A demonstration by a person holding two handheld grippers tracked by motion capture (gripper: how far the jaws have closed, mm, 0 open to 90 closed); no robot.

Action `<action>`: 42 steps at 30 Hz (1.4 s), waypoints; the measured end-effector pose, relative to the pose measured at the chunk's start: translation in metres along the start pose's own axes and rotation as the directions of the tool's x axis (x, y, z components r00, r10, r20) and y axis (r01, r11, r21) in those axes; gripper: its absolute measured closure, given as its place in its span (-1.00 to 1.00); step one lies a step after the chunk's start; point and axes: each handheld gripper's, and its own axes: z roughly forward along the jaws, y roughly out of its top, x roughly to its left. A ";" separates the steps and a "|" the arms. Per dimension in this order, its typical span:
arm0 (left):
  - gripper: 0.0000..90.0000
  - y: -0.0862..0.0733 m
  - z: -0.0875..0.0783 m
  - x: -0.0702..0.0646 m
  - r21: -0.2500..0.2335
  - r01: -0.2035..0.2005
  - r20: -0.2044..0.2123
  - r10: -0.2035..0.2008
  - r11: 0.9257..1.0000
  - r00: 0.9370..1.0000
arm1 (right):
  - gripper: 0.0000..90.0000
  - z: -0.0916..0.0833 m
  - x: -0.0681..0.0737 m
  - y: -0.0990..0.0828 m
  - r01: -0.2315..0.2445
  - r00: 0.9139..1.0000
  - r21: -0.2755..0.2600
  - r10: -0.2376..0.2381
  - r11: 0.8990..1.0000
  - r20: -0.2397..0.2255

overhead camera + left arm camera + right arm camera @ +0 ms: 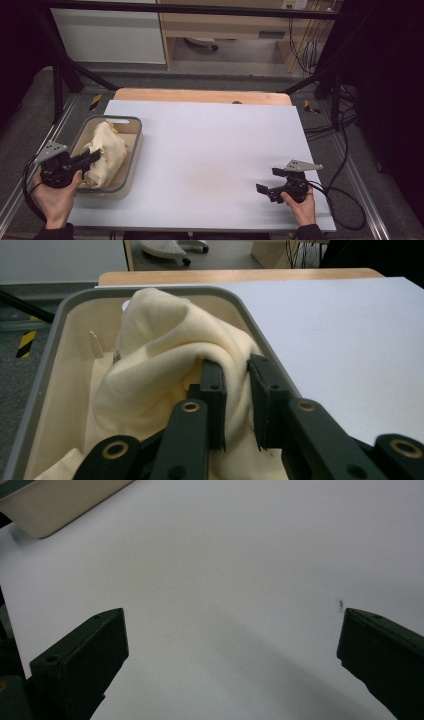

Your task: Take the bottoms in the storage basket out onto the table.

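A cream cloth [106, 150] lies bunched in a beige bin with a grey rim [131, 120] at the table's left. My left gripper [92, 156] reaches into the bin from its near left side and is shut on a fold of the cloth [170, 345]; in the left gripper view that fold is pinched between the two black pads [214, 390]. My right gripper [269, 181] rests low over the white table [210, 145] at the near right, jaws wide open with nothing between them. In the right gripper view its fingertips [95, 650] frame bare white surface.
A wooden strip [200, 95] runs along the table's far edge. Black frame bars [65, 75] and cables [340, 130] flank the table on both sides. A corner of the bin [60, 505] appears at the upper left of the right gripper view.
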 end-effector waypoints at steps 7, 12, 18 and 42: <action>0.73 0.002 -0.006 0.001 -0.035 -0.002 -0.002 0.002 0.999 1.000 | -0.99 0.000 0.000 0.000 -0.002 1.000 -0.002 0.002 1.000 0.001; 0.73 0.003 -0.010 0.001 -0.055 -0.001 -0.003 0.001 0.998 1.000 | -0.99 0.000 0.000 0.000 -0.002 1.000 -0.003 0.002 1.000 0.001; 0.73 0.004 -0.012 0.000 -0.082 -0.007 -0.008 0.006 0.997 1.000 | -0.99 0.000 0.000 0.000 -0.001 1.000 -0.004 0.001 1.000 0.001; 0.73 0.009 -0.030 -0.002 -0.197 -0.022 -0.014 0.020 0.980 1.000 | -0.99 0.000 0.000 0.000 -0.001 1.000 -0.005 0.001 1.000 0.002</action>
